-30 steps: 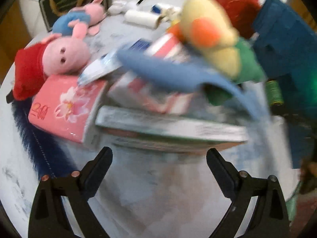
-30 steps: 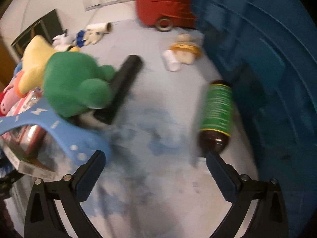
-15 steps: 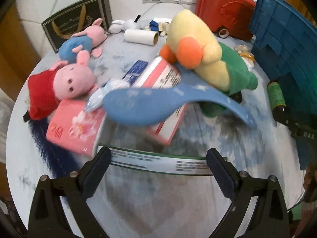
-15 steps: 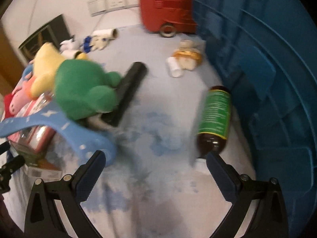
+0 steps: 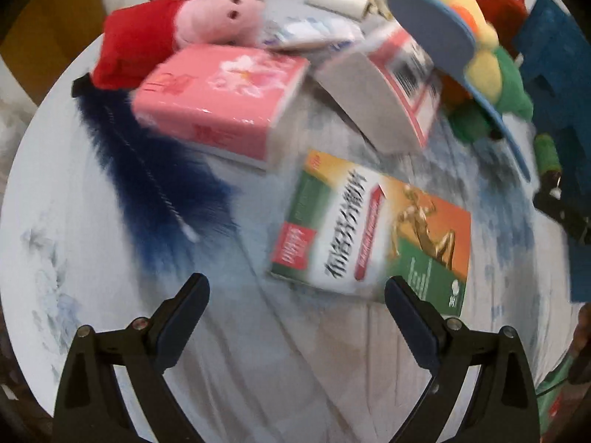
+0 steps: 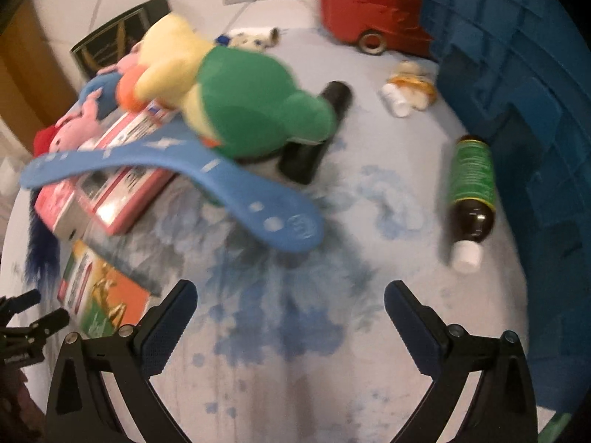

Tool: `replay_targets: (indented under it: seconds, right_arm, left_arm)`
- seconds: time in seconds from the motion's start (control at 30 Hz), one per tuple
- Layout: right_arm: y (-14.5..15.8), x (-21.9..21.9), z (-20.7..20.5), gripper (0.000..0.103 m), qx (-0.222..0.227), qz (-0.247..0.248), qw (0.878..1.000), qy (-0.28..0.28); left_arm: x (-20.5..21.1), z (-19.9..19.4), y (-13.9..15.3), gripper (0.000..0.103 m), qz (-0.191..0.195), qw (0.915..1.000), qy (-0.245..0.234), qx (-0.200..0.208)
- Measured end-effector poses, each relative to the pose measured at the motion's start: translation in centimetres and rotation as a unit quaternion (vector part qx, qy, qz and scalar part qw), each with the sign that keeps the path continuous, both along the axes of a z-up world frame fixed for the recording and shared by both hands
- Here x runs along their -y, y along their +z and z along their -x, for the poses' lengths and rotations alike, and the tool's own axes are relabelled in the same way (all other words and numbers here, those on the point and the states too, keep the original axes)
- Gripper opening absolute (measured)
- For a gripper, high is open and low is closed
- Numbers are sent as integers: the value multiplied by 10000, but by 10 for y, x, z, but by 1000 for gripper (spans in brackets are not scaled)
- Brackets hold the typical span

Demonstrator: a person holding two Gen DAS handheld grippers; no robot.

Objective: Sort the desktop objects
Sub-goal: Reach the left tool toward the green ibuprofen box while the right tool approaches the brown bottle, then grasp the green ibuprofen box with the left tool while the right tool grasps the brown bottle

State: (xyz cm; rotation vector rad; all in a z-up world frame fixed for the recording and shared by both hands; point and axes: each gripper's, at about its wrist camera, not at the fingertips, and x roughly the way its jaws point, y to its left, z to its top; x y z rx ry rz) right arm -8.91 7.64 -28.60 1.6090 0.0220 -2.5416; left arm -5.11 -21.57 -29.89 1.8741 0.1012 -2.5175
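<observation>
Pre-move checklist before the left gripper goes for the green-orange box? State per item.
1. Left gripper open and empty: ok.
2. Green-orange box lying flat on the table, printed face up: ok.
3. Box centred between the fingers: not ok, it sits toward the right finger.
4. Box free of neighbours: cannot tell, the pink tissue pack and blue brush are near and the frame is blurred.
5. Right gripper open, empty, away from the box: ok.
</observation>
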Motion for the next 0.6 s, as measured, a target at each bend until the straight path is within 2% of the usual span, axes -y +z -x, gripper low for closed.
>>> replay_targets:
  seconds: [0.17, 0.27, 0.33, 0.43, 0.5, 0.6]
  right_arm:
    - [-13, 41, 12, 103, -10, -139, 9987, 482]
    - [-26, 63, 20, 103, -39, -444, 9968, 665]
    - [-36, 75, 24, 103, -4, -768, 9945, 719]
    - [-47, 88, 15, 103, 191, -875, 9904, 1054]
    - [-52, 95, 2, 103, 430, -632, 9884, 1309]
    - [-54, 100, -18, 103, 529, -388, 9878, 1413]
  left_arm:
    - [-5, -7, -11, 98, 256, 9994, -140, 171]
    - [7, -4, -16, 98, 529, 9984, -15, 211]
    - [16, 0, -19, 98, 517, 9984, 92, 218]
    - [26, 18, -17, 98, 549, 9981, 260, 38]
    - [28, 33, -13, 96, 629, 9973, 374, -61]
    - [25, 47, 3, 96, 415, 9982, 400, -167]
